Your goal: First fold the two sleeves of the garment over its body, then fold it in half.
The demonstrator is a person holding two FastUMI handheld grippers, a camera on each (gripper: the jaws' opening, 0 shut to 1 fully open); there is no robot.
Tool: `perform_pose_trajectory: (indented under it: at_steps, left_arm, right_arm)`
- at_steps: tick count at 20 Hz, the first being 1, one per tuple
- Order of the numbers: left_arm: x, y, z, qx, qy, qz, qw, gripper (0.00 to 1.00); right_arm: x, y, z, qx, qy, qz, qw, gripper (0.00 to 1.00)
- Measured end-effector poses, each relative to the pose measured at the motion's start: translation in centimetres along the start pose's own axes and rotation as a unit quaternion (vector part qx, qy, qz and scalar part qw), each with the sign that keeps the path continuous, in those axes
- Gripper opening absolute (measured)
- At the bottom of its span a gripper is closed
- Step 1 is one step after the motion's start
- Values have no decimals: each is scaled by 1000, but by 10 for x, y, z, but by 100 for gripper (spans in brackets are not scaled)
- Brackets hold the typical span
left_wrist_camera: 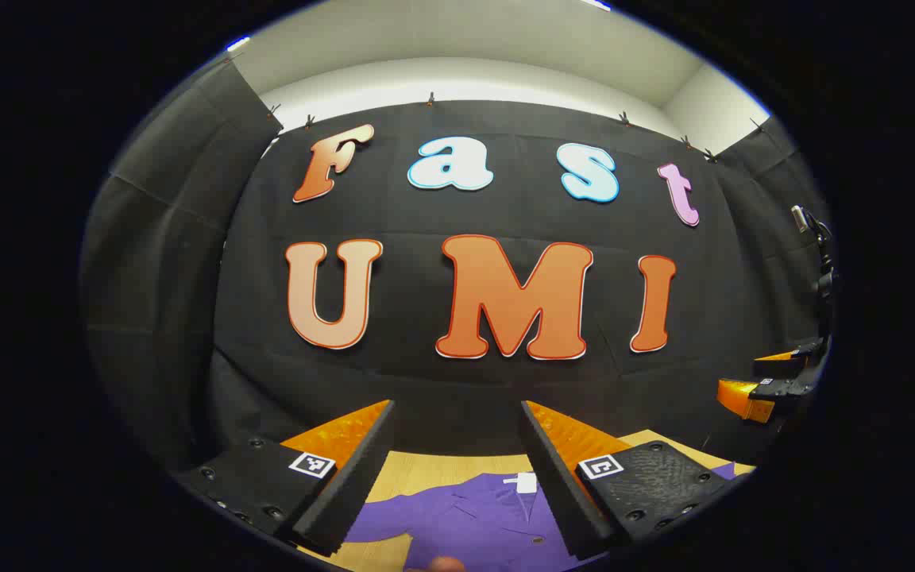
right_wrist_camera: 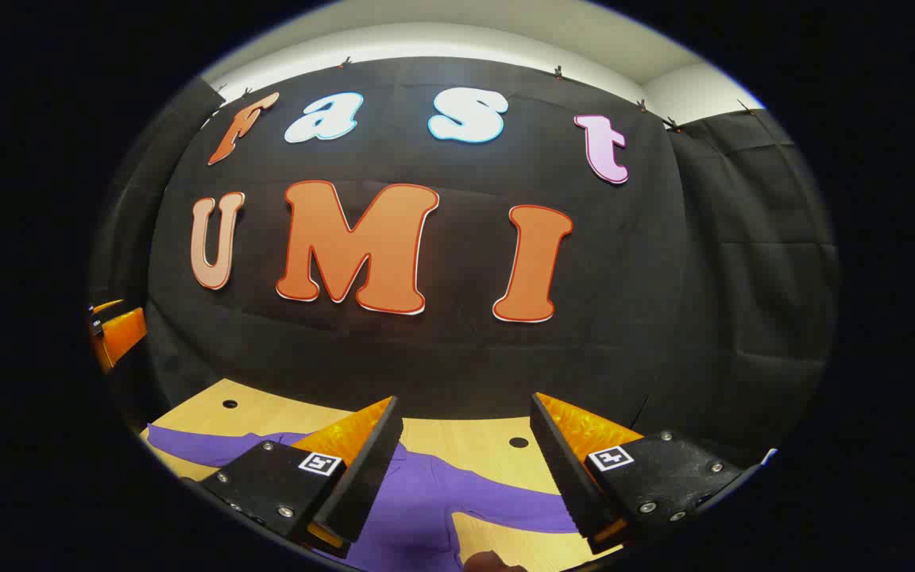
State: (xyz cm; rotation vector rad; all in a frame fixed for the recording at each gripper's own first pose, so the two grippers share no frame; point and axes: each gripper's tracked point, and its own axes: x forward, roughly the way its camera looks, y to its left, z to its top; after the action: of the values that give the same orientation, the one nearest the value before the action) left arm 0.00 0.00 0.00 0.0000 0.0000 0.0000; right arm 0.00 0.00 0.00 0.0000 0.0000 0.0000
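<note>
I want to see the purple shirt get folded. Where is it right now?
The purple shirt lies flat on the wooden table, low in both views, under and between the open fingers of each hand-held gripper.

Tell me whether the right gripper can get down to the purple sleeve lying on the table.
Probably yes. The right gripper is open and held above the table, and the sleeve lies flat just below its fingers with nothing between them.

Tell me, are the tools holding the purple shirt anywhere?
No. The left tool and the right tool are both open above the purple shirt, which lies flat on the wooden table.
</note>
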Motion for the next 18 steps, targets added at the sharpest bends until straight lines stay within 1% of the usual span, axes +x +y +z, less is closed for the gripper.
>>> perform_pose_trajectory:
  at_steps: [1,2,3,8,11,18]
  left_arm:
    - [0,-1,1,0,-1,0,1000,95]
    - [2,-2,3,0,-2,-1,1000,95]
    - [2,-6,2,1,-2,-4,1000,95]
    - [2,-15,-5,8,5,-16,1000,95]
    - [2,-15,-6,15,9,-15,1000,94]
    - [3,-15,-14,18,20,-5,1000,95]
  right_arm:
    - [1,-2,0,0,1,-2,1000,97]
    - [1,-3,0,1,1,-2,1000,100]
    - [1,-4,0,1,0,-4,1000,97]
    - [3,-5,-2,0,3,-5,1000,97]
    - [4,-7,0,-3,-1,-6,1000,97]
    - [14,-7,-5,-1,5,1,1000,97]
